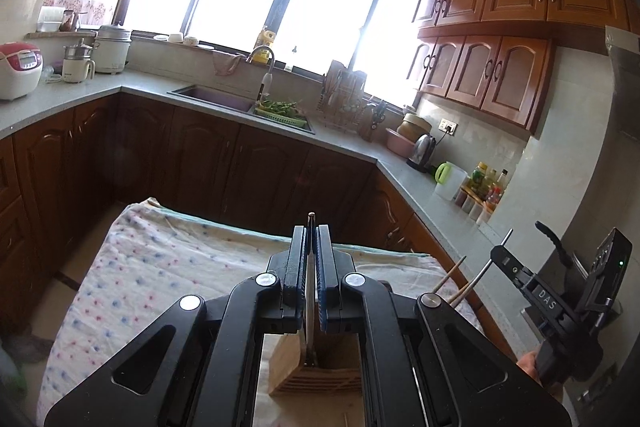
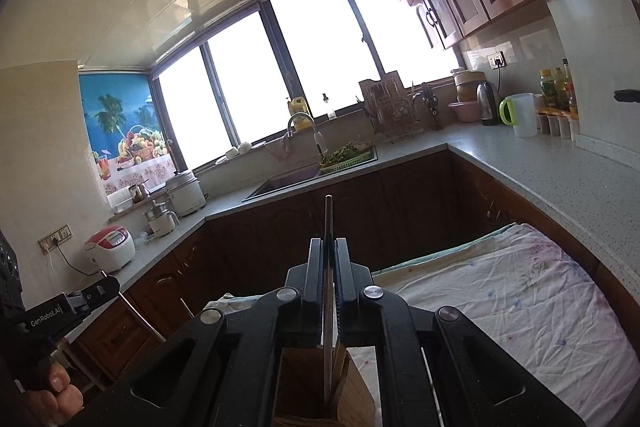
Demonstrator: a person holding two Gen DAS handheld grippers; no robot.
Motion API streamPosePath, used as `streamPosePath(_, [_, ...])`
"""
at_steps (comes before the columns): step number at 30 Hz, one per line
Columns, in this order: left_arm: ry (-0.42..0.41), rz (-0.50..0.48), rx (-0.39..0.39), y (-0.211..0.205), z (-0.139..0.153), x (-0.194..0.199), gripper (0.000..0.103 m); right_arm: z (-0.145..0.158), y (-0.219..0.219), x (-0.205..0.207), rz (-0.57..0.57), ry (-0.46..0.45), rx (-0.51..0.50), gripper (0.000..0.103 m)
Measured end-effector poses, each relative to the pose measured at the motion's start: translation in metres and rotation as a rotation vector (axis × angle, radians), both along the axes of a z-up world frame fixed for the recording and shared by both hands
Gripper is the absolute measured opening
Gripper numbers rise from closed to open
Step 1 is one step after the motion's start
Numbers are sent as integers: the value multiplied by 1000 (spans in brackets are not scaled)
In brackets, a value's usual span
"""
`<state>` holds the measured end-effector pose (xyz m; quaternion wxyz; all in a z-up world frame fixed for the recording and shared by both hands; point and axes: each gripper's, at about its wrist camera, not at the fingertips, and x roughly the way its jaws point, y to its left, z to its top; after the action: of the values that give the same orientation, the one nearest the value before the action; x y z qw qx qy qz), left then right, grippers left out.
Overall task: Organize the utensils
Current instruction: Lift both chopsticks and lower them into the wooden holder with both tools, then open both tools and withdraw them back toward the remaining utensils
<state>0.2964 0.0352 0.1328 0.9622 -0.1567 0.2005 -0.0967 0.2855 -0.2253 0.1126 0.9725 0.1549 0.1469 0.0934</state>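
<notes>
My left gripper (image 1: 311, 231) is shut on a thin metal stick (image 1: 309, 291) that looks like a chopstick. Its top pokes out above the fingertips and its lower end stands in a wooden utensil holder (image 1: 296, 373) on the cloth-covered table (image 1: 160, 267). My right gripper (image 2: 328, 245) is shut on a second metal stick (image 2: 328, 219), whose lower end reaches down into the same holder (image 2: 352, 393). In the left wrist view the right gripper (image 1: 502, 253) sits to the right. A wooden chopstick (image 1: 458, 267) leans beside it, its foot hidden.
A person's hand (image 2: 60, 391) holds the left gripper (image 2: 110, 285) at the lower left. Brown cabinets under a grey L-shaped counter (image 2: 560, 163) ring the table. The counter carries a sink (image 1: 212, 97), dish rack (image 1: 344, 99), kettle (image 1: 422, 151), bottles and a rice cooker (image 1: 18, 69).
</notes>
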Motion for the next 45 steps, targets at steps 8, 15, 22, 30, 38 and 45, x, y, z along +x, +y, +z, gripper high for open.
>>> streamPosePath(8, [77, -36, 31, -16, -32, 8, 4, -35, 8, 3, 27, 86, -4, 5])
streamPosePath(15, [79, -39, 62, -20, -33, 4, 4, -40, 11, 3, 41, 120, -19, 5])
streamPosePath(22, [97, -40, 54, -17, -32, 8, 5, -40, 10, 7, 46, 139, -19, 5])
streamPosePath(30, [135, -5, 19, -6, -38, 5, 59, -38, 5, 1, 58, 140, -2, 41])
streamPosePath(38, [153, 30, 2, 9, -43, -14, 71, -32, -8, -22, 50, 113, 49, 85])
streamPosePath(45, [178, 46, 29, 14, -51, -38, 78, -38, -14, -50, 64, 134, 71, 99])
